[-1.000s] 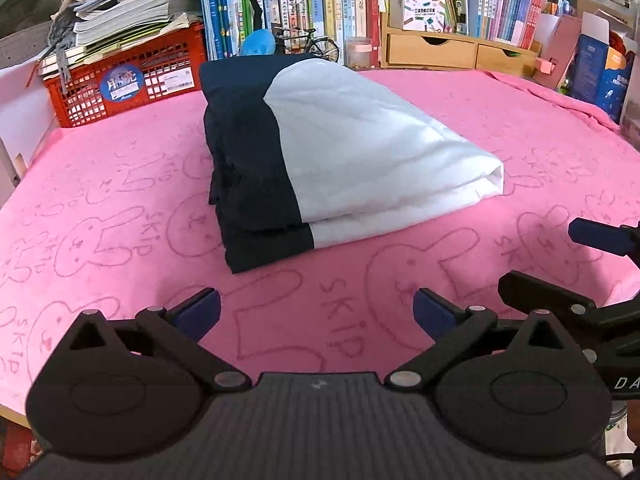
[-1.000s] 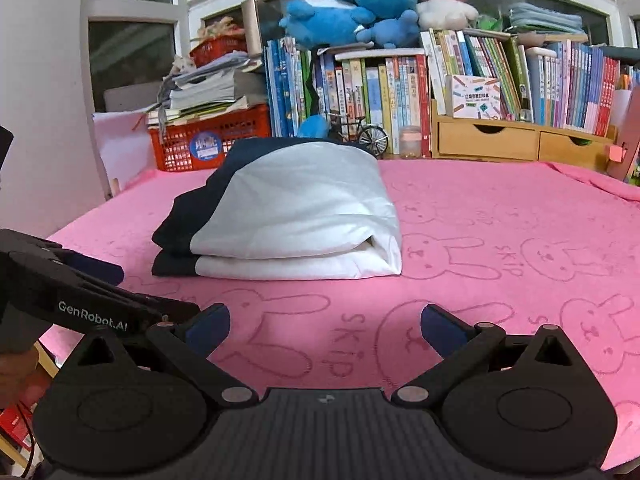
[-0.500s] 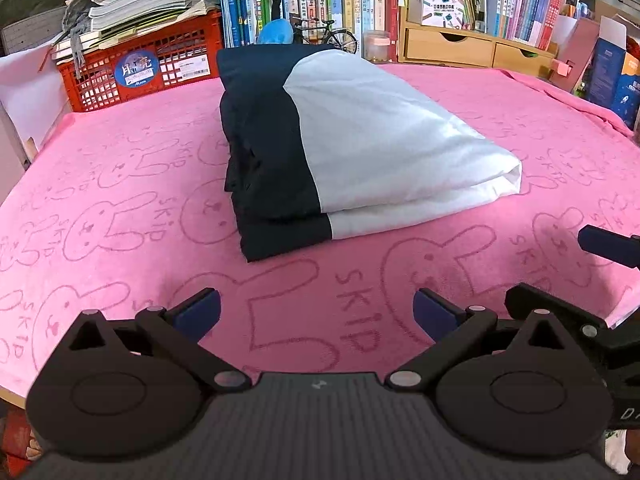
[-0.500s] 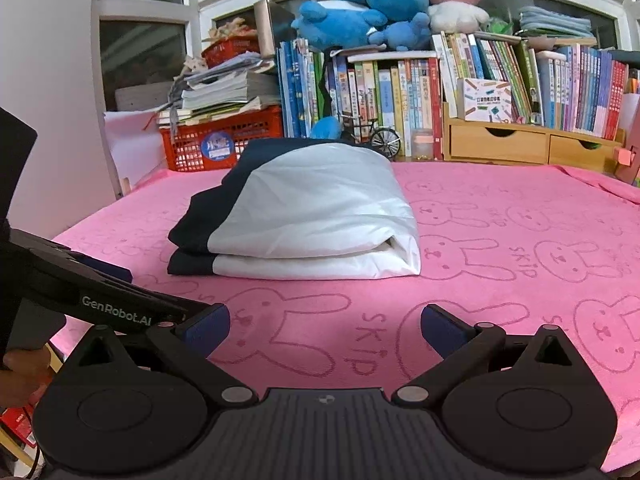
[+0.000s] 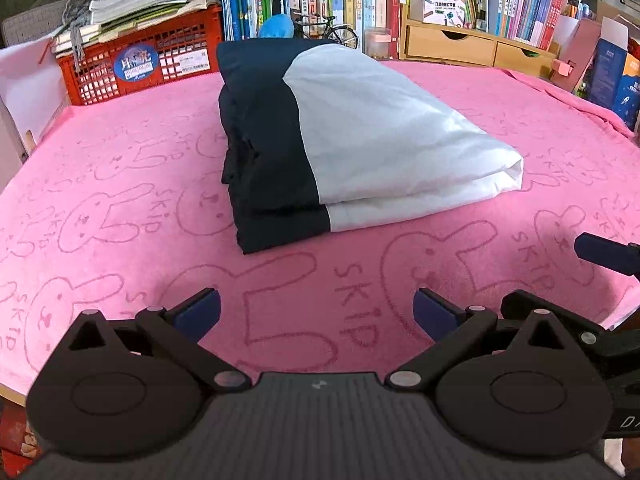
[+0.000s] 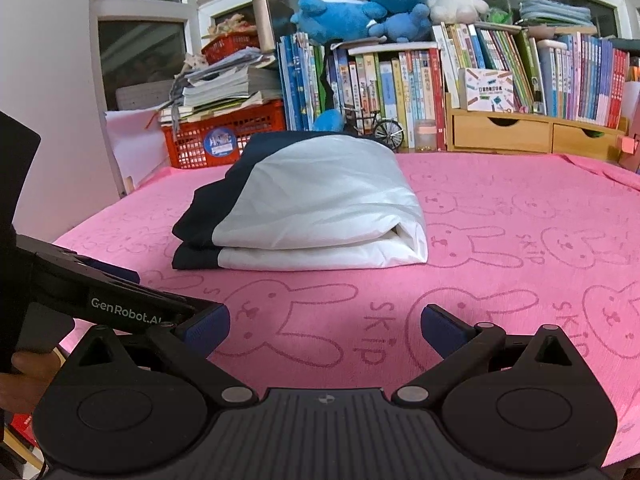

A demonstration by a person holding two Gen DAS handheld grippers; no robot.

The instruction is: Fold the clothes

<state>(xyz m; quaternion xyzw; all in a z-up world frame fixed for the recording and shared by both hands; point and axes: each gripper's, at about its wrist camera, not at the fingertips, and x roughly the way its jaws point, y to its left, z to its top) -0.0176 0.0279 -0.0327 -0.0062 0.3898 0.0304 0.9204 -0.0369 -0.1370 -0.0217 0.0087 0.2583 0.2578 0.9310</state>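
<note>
As both tools hang short of the cloth, your left hand-held gripper [image 5: 316, 312] stands spread and holds nothing; ahead, mid-surface [image 5: 120, 184], the navy-and-white garment [image 5: 360, 136] lies as a squared, layered bundle, as the task wants; your right hand-held gripper [image 6: 325, 326] stands spread too, nothing in it. Folding looks complete; any further move is only a check of the edges

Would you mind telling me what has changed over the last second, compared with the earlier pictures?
Both wrist views tilted slightly, so the folded garment sits lower in frame. Nothing was grasped or released: the left tool and right tool stay open and empty, and the garment lies unchanged on the pink towel.
</note>
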